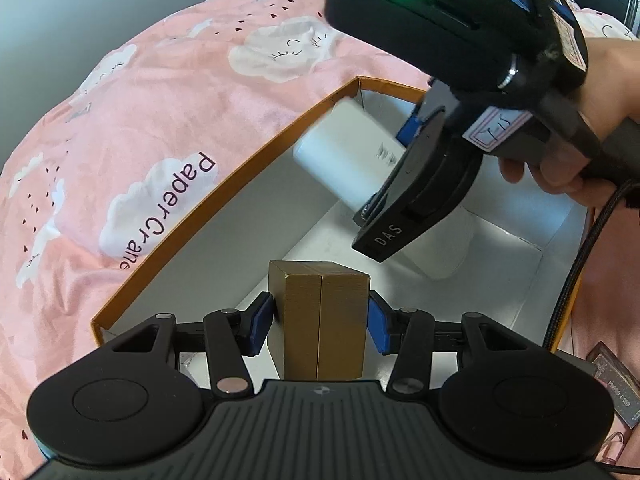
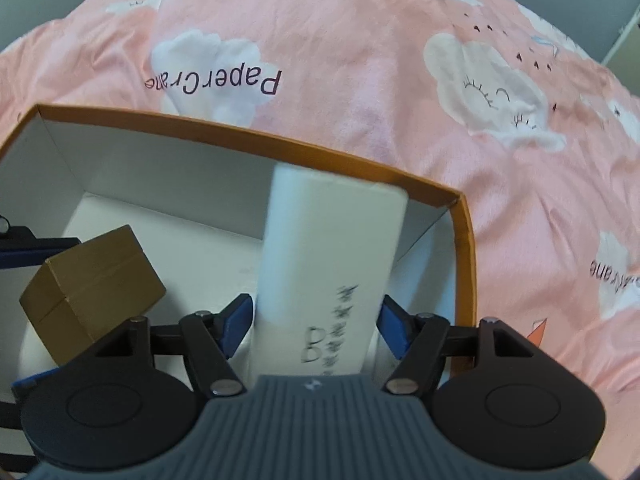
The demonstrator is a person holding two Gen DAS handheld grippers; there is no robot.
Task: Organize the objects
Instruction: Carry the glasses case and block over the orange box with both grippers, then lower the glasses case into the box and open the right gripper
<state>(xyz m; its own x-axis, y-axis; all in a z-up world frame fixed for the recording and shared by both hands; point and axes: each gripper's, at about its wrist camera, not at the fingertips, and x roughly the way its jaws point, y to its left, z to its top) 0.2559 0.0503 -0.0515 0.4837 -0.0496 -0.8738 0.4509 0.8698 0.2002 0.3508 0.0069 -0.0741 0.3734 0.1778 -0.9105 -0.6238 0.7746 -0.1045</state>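
Across the left and far side spreads a pink bedspread point(image 1: 168, 92) printed with white clouds, and on it sits an orange-rimmed box point(image 1: 224, 196) with a white inside. Low at the box's near end, the left gripper point(image 1: 320, 320) pinches a brown carton point(image 1: 324, 320), both blue pads flat against its sides, above the white floor. Further right, the right gripper point(image 2: 316, 320) holds a white rectangular box point(image 2: 328, 264) with dark print, tilted down toward the far right corner of the orange-rimmed box; its blue pads sit at the white box's sides, though whether they press it cannot be told. A hand point(image 1: 592, 120) grips that tool at the far right.
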